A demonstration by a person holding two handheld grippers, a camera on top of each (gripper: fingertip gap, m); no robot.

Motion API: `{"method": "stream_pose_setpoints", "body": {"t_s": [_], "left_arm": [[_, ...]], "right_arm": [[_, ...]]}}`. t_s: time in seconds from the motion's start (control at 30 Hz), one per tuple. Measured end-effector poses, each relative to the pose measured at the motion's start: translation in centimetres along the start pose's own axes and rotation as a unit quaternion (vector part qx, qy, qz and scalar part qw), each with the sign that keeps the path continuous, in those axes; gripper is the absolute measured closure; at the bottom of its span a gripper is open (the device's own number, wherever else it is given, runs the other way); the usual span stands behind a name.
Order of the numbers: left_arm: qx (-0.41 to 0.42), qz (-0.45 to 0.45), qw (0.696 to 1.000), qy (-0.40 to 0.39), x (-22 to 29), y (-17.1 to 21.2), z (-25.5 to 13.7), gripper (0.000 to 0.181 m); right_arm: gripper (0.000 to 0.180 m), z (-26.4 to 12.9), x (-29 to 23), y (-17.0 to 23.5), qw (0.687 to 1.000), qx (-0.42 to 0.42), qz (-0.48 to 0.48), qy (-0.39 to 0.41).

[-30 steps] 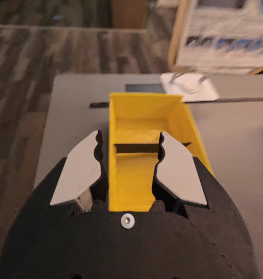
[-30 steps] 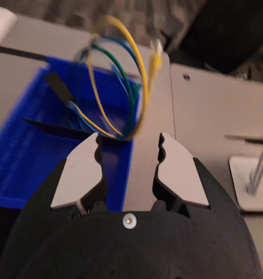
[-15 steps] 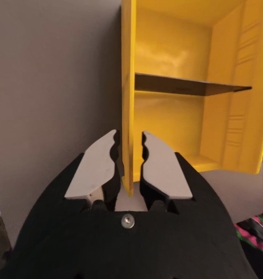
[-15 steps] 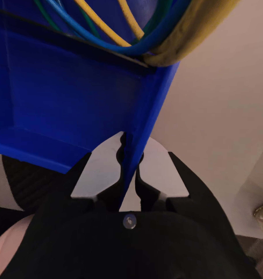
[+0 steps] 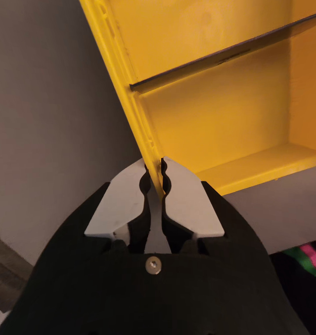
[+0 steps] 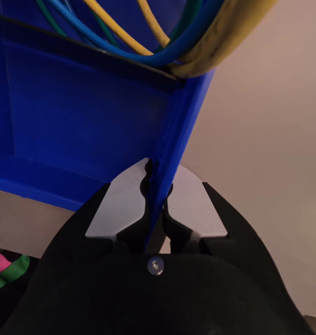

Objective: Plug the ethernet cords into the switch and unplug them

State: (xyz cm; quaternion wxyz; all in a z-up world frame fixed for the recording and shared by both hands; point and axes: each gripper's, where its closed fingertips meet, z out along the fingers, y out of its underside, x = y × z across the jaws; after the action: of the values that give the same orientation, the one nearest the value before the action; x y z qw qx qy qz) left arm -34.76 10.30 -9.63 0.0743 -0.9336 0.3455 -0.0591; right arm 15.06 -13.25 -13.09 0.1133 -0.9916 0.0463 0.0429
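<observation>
Each hand-held gripper, left [image 5: 154, 178] and right [image 6: 159, 183], is clamped on a bin wall, yellow bin [image 5: 217, 112] and blue bin [image 6: 84, 123], so the ethernet cords [image 6: 171, 54] are judged not yet plugged, with no switch seen.

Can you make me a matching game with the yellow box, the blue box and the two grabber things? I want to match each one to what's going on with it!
Things:
1. yellow bin
2. blue bin
3. left gripper
4. right gripper

States:
A. jaws shut on the blue wall
B. holds coloured cords
C. jaws shut on the yellow wall
D. near compartment is empty

Pairs: 1-D, 2-B, 3-C, 4-A
</observation>
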Motion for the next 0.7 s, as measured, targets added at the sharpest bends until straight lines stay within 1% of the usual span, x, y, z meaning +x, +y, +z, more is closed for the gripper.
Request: {"method": "stream_pose_setpoints", "body": {"t_s": [0.07,0.13,0.17,0.2,0.27,0.3,0.33,0.37,0.43,0.47,0.5,0.53,0.57,0.6,0.63,0.67,0.7], "left_arm": [[-0.019,-0.009,1.0,0.008,2.2,-0.3,0.3,0.174],[-0.032,0.011,0.999,0.019,4.5,-0.3,0.4,0.17],[-0.042,0.029,0.998,0.026,5.6,0.0,0.1,0.166],[-0.04,0.041,0.998,0.018,6.0,0.1,-0.3,0.165],[0.004,0.052,0.998,-0.03,5.7,-1.0,-2.0,0.159],[0.039,0.051,0.996,-0.056,5.5,-1.9,-3.2,0.154],[0.08,0.046,0.992,-0.082,5.2,-3.0,-4.6,0.148],[0.122,0.044,0.986,-0.104,5.0,-4.0,-6.0,0.143],[0.2,0.046,0.967,-0.152,4.6,-6.0,-8.7,0.133],[0.237,0.049,0.955,-0.171,4.6,-6.9,-10.0,0.128],[0.275,0.052,0.941,-0.188,4.6,-7.8,-11.1,0.123],[0.309,0.05,0.927,-0.205,4.6,-8.5,-12.3,0.119],[0.336,0.048,0.914,-0.22,4.6,-9.0,-13.2,0.119],[0.363,0.047,0.902,-0.23,4.8,-9.4,-14.1,0.118],[0.388,0.045,0.89,-0.237,5.0,-9.7,-14.9,0.116],[0.409,0.041,0.879,-0.243,5.1,-9.9,-15.6,0.116],[0.424,0.037,0.871,-0.247,5.3,-10.0,-16.2,0.116]], "right_arm": [[0.167,0.3,-1.7,-1.1,1.0,0.009,-0.023,-0.009],[0.163,0.5,-2.9,-2.0,0.998,0.034,-0.041,-0.018],[0.16,0.3,-3.0,-2.4,0.998,0.05,-0.038,-0.015],[0.157,0.0,-2.7,-2.8,0.997,0.071,-0.025,-0.005],[0.157,-1.8,-1.9,-3.8,0.991,0.134,0.007,0.023],[0.152,-3.3,-1.4,-4.5,0.984,0.173,0.023,0.044],[0.153,-5.2,-1.0,-5.6,0.971,0.221,0.042,0.074],[0.155,-7.7,-1.2,-7.0,0.952,0.284,0.048,0.101],[0.153,-13.1,-4.6,-9.7,0.897,0.423,-0.008,0.129],[0.15,-15.4,-7.4,-10.9,0.864,0.486,-0.043,0.125],[0.143,-17.0,-11.1,-11.8,0.836,0.534,-0.085,0.095],[0.141,-17.7,-15.1,-12.3,0.815,0.562,-0.129,0.048],[0.138,-17.5,-18.9,-12.9,0.802,0.572,-0.173,-0.002],[0.135,-16.1,-22.1,-13.3,0.81,0.549,-0.203,-0.049],[0.132,-13.8,-24.4,-13.7,0.836,0.497,-0.218,-0.082],[0.129,-10.9,-25.9,-13.9,0.868,0.432,-0.226,-0.091],[0.126,-8.2,-26.6,-14.2,0.897,0.372,-0.223,-0.082]]}}
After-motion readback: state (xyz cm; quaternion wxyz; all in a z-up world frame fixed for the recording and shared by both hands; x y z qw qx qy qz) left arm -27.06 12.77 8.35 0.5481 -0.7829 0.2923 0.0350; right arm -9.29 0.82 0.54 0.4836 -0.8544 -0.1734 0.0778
